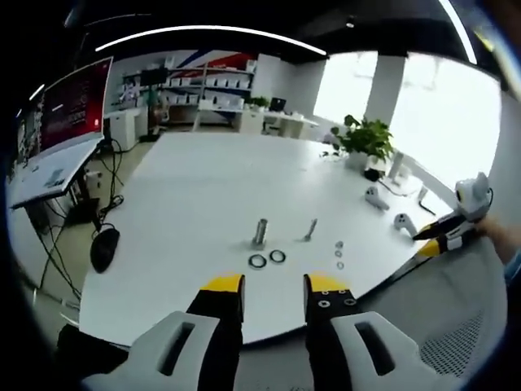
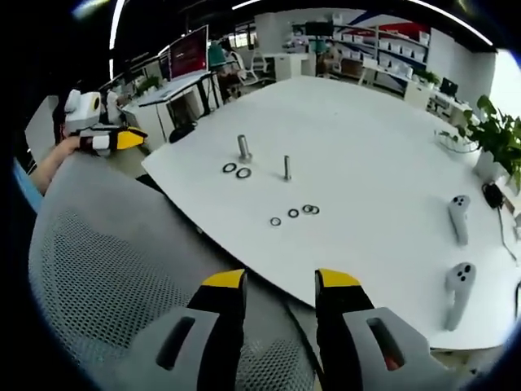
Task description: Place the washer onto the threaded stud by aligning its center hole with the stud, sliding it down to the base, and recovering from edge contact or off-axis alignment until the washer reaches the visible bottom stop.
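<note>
Left gripper (image 1: pixel 273 287): jaws apart, empty, off the white table (image 1: pixel 203 187). Right gripper (image 2: pixel 279 281): likewise. Threaded stud (image 2: pixel 286 167) upright mid-table; washers (image 2: pixel 293 213) loose at its 5 o'clock; thick bolt (image 2: pixel 243 147) at 10 o'clock.

Left gripper view: table (image 1: pixel 195 187) ahead of jaws. Thick stud (image 1: pixel 260 231) beyond jaws, thin stud (image 1: pixel 310 230) right of it. Two large washers (image 1: pixel 267 259) side by side before thick stud. Three small washers (image 1: pixel 339 253), perhaps, in line right of thin stud. Potted plant (image 1: pixel 364 140) far right, behind.
</note>
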A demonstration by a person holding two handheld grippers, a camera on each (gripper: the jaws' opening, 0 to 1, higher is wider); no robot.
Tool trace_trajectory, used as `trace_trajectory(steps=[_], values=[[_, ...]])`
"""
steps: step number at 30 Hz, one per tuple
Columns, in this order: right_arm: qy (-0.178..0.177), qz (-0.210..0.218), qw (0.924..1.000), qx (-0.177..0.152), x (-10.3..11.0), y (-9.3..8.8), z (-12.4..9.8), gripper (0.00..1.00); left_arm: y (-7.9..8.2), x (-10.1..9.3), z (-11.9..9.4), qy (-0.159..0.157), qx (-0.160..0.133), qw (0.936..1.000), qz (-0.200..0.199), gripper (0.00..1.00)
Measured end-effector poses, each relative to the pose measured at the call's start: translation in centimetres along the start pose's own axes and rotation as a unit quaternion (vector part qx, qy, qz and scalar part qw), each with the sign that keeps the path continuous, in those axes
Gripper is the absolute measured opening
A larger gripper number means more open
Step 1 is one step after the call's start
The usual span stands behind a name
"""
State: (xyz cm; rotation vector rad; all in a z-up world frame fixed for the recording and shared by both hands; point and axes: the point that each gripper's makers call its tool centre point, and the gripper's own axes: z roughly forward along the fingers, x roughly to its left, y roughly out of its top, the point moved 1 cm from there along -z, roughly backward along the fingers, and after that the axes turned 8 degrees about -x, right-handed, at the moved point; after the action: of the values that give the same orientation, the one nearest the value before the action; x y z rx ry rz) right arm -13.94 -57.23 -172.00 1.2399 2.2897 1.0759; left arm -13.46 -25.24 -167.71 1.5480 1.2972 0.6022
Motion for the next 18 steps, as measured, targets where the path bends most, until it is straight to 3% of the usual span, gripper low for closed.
trace_trajectory(steps=[6,12,15,18], values=[[-0.023,0.014,0.9996,-0.001,-0.8,0.0,-0.1,0.35,0.2,-0.9,0.3,-0.035,-0.005,0.9991,0.023,0.25],[-0.016,-0.005,0.9998,0.006,-0.4,-0.1,-0.1,0.35,0.3,-0.8,0.2,-0.035,-0.008,0.9992,0.016,0.25],[0.020,-0.006,0.9986,0.048,0.5,-1.4,0.0,0.39,0.3,-0.7,0.2,-0.033,-0.009,0.9993,0.014,0.25],[0.053,-0.049,0.9937,0.086,0.8,-2.3,0.3,0.42,0.0,-0.7,0.1,-0.030,-0.002,0.9996,0.000,0.24]])
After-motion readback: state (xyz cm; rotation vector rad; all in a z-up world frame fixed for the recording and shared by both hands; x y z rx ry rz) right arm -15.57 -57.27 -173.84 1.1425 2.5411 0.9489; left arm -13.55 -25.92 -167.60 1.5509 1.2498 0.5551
